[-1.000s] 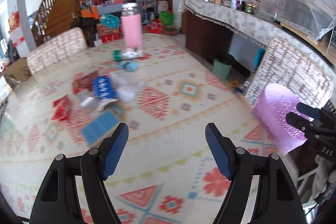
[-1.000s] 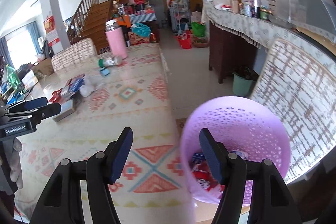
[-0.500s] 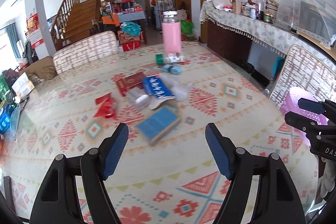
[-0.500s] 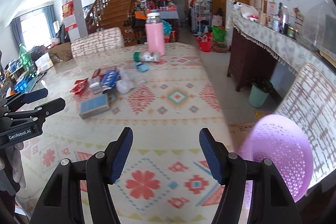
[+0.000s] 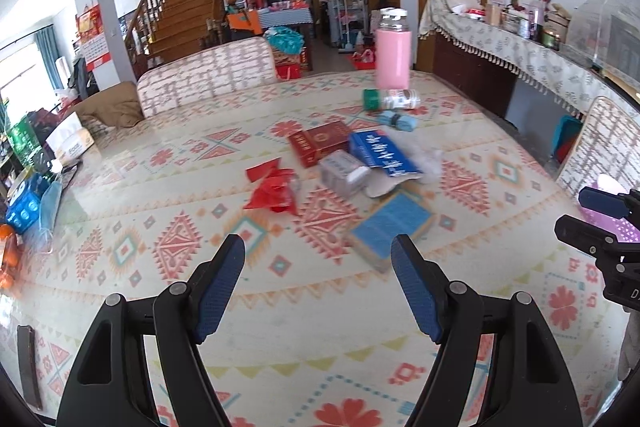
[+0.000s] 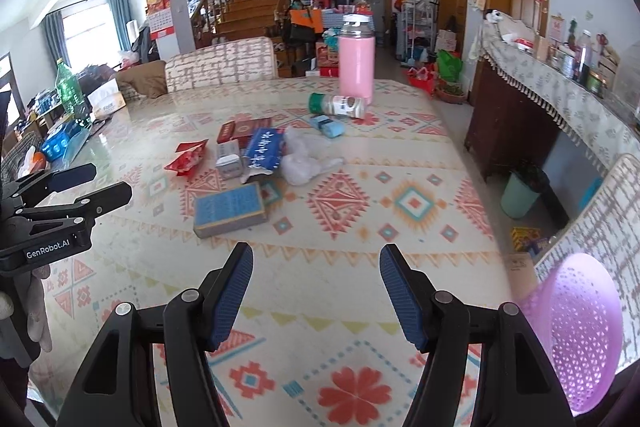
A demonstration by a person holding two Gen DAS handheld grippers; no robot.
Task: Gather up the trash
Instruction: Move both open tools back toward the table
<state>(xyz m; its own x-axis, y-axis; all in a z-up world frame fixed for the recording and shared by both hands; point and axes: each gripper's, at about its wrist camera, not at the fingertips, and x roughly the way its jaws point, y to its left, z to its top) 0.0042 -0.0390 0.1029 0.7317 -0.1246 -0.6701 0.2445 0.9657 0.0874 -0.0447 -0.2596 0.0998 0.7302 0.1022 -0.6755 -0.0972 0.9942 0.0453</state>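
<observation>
Ahead, blue box [image 5: 390,227] lies beyond empty fingers [image 5: 220,283].

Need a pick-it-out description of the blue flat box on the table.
Start at the tall pink bottle at the table's far end and follow the litter toward the camera. The blue box lies flat, nearest of the pile. Unlike the blue-and-white packet behind it, it is rigid with grey sides.
</observation>
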